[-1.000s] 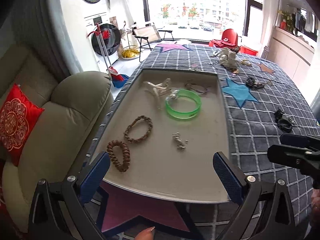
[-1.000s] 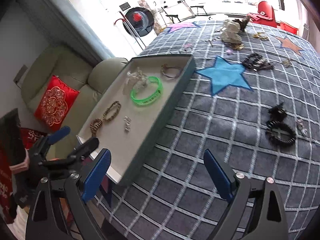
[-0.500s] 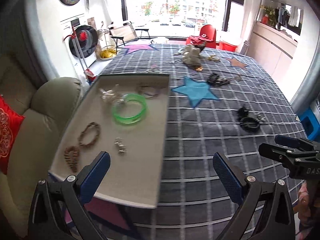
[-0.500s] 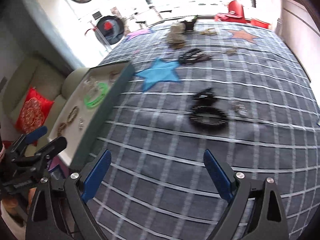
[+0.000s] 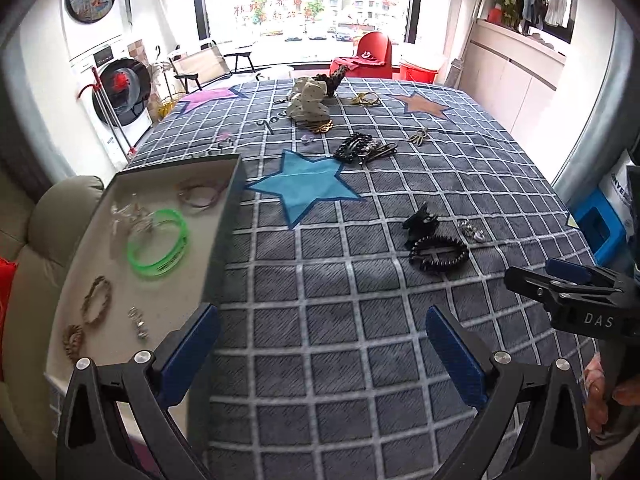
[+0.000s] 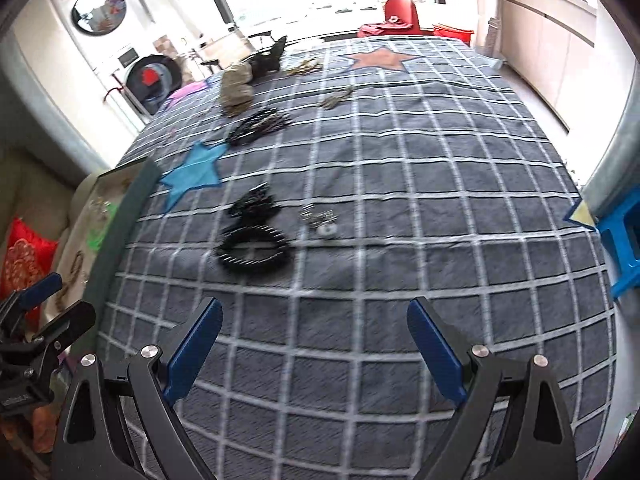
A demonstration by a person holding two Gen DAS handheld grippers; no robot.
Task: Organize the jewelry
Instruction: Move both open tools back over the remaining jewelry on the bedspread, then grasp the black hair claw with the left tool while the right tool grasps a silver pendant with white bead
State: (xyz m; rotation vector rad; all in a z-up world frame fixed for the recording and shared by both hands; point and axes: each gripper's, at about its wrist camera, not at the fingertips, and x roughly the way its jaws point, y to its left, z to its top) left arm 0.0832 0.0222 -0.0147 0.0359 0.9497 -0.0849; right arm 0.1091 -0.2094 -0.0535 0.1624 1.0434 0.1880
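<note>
A shallow beige tray [image 5: 224, 216] sits at the table's left edge and holds a green bangle [image 5: 158, 248], brown bead bracelets [image 5: 96, 300], a thin bracelet [image 5: 200, 196] and small silver pieces [image 5: 138, 322]. A black bead bracelet [image 5: 438, 254] [image 6: 254, 250], a black claw clip [image 5: 418, 222] [image 6: 254, 204] and a silver charm [image 5: 472, 230] [image 6: 320, 218] lie on the checked cloth. My left gripper [image 5: 322, 352] is open and empty above the cloth beside the tray. My right gripper [image 6: 314, 340] is open and empty, short of the black bracelet.
Farther back lie black hair clips [image 5: 360, 148] [image 6: 258, 126], a dotted cream scrunchie [image 5: 308, 102], gold pieces [image 5: 366, 100] and a gold clip [image 5: 418, 136]. A beige sofa [image 5: 52, 208] stands left of the table, a blue stool [image 6: 624, 236] at the right.
Both grippers have swung right, away from the tray and over the cloth. The black bracelet and clip now sit nearer the middle of both views. Both stay open.
</note>
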